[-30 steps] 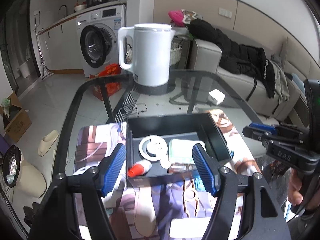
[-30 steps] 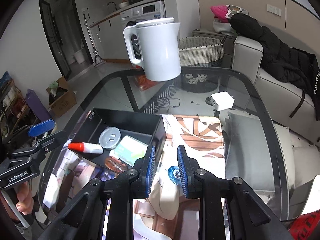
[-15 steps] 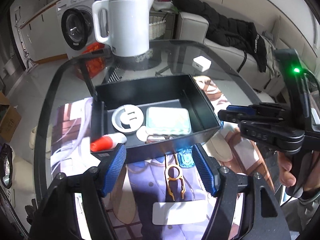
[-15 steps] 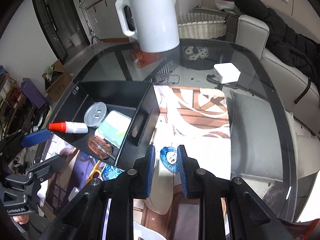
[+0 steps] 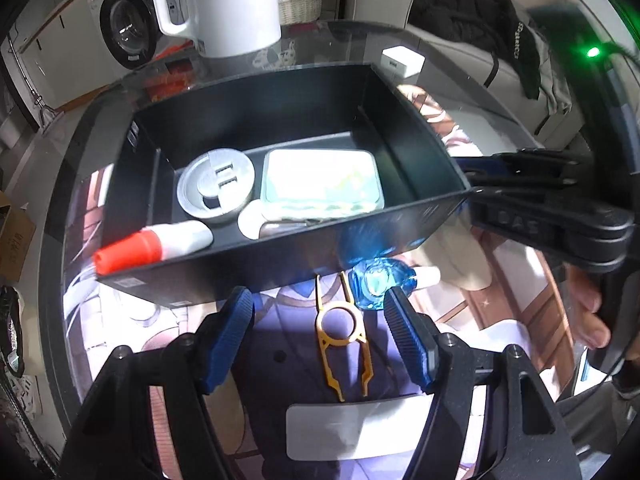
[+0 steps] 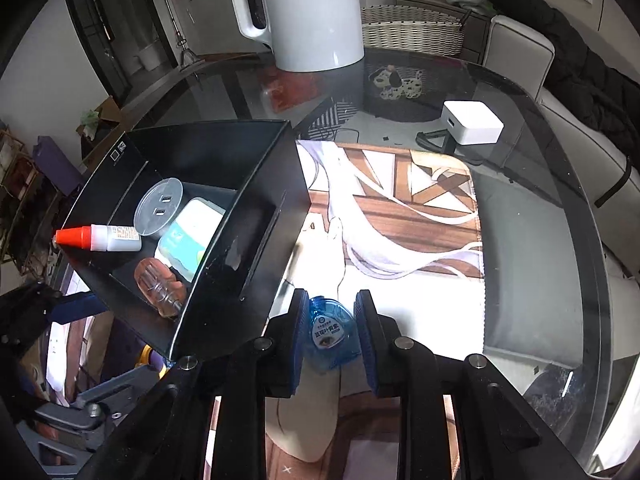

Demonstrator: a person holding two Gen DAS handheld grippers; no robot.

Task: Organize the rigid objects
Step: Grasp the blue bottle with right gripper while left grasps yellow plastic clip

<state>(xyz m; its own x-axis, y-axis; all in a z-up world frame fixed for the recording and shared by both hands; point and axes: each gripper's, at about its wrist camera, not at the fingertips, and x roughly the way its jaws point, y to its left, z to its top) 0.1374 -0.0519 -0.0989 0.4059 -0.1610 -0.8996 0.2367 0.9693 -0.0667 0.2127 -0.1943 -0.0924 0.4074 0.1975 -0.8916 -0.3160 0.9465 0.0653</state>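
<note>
A black box (image 5: pixel 400 108) (image 6: pixel 276 248) stands on a printed mat and holds a red-capped white bottle (image 5: pixel 152 246) (image 6: pixel 100 238), a grey round disc (image 5: pixel 216 186) (image 6: pixel 158 206), a pale green tin (image 5: pixel 320 180) and a clear amber piece (image 6: pixel 158 290). A small blue bottle (image 6: pixel 332 336) (image 5: pixel 378 284) lies on the mat by the box, between the fingers of my right gripper (image 6: pixel 330 336), whose jaws stand just apart from it. My left gripper (image 5: pixel 320 324) is open above a gold tool (image 5: pixel 340 340) on the mat.
A white kettle (image 6: pixel 312 12) (image 5: pixel 224 4) stands on the glass table (image 6: pixel 540 216) behind the box. A white charger block (image 6: pixel 472 122) (image 5: pixel 402 62) lies at the far right. A flat white card (image 5: pixel 348 428) lies below the gold tool.
Both grippers have come down and closer to the mat. My right gripper has opened a little and now straddles the blue bottle. My left gripper now frames the gold tool.
</note>
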